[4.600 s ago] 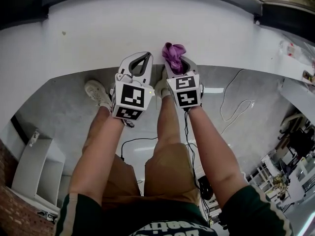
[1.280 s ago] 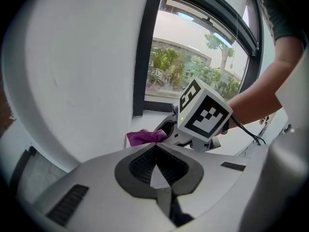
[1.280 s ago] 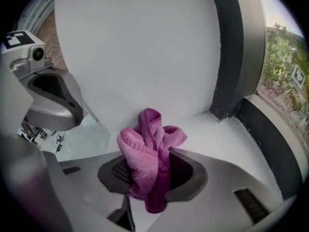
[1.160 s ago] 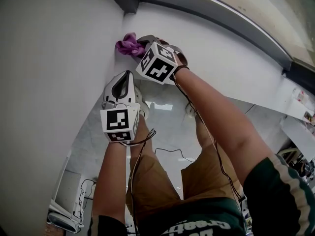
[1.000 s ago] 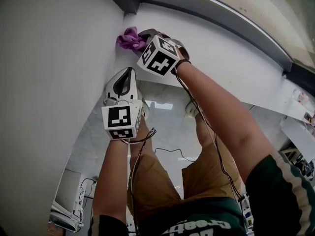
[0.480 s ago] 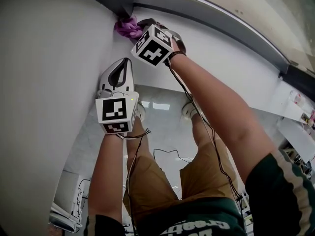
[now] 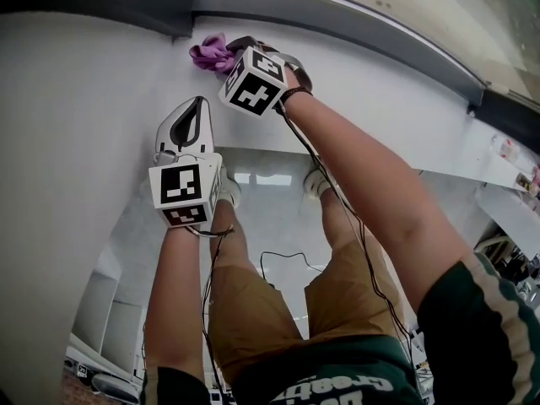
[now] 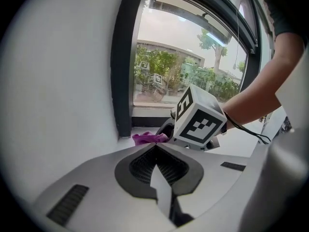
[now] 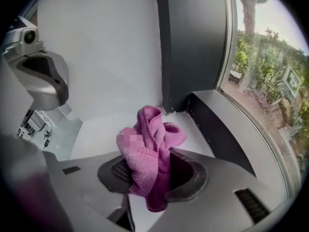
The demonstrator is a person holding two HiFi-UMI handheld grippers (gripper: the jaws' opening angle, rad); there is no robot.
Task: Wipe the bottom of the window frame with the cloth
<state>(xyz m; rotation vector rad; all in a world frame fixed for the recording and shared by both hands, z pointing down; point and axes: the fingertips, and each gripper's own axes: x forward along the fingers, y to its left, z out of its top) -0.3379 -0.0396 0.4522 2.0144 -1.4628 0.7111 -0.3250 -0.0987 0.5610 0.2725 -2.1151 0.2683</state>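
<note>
The purple cloth (image 9: 145, 149) is clamped in the right gripper (image 9: 153, 170), at the left corner of the white sill (image 9: 193, 129), just beside the dark window frame (image 9: 193, 42); the wipe looks about to start, calling for a rightward sweep along the bottom rail; the left gripper (image 8: 157, 153), jaws together on nothing, hangs nearby, seemingly out of the path.
</note>
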